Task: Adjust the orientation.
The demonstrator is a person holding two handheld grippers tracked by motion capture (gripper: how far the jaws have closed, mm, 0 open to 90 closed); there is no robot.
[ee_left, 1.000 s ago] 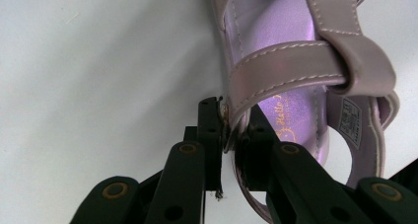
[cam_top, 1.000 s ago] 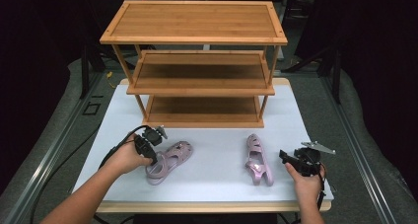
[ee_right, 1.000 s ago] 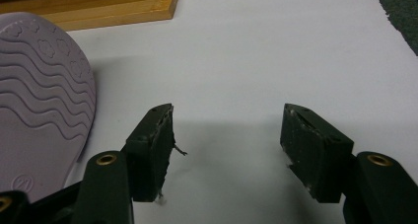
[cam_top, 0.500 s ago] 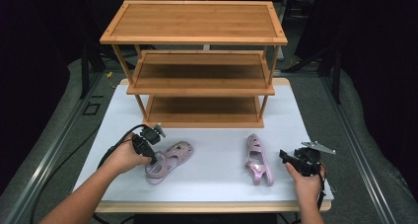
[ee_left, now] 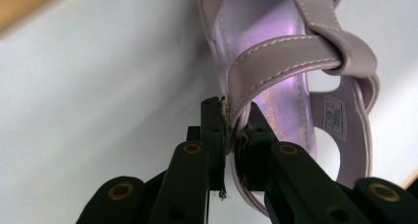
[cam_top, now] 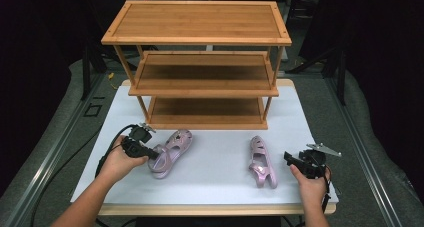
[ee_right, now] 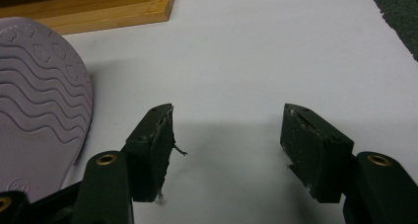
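While gripped, sandal [cam_top: 169, 153] outside shelf [cam_top: 200, 77].

Tongs [ee_left: 230, 135] on sandal [ee_left: 291, 81] rim

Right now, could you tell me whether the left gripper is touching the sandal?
Touching: in the left gripper view, the left gripper clamps the sandal rim.

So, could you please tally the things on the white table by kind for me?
Pink sandals: 2, the left sandal clamped in the left gripper, the right sandal lying on its side.
Wooden shoe racks: 1.
Hand-held grippers: 2, including the right gripper.
Total: 5.
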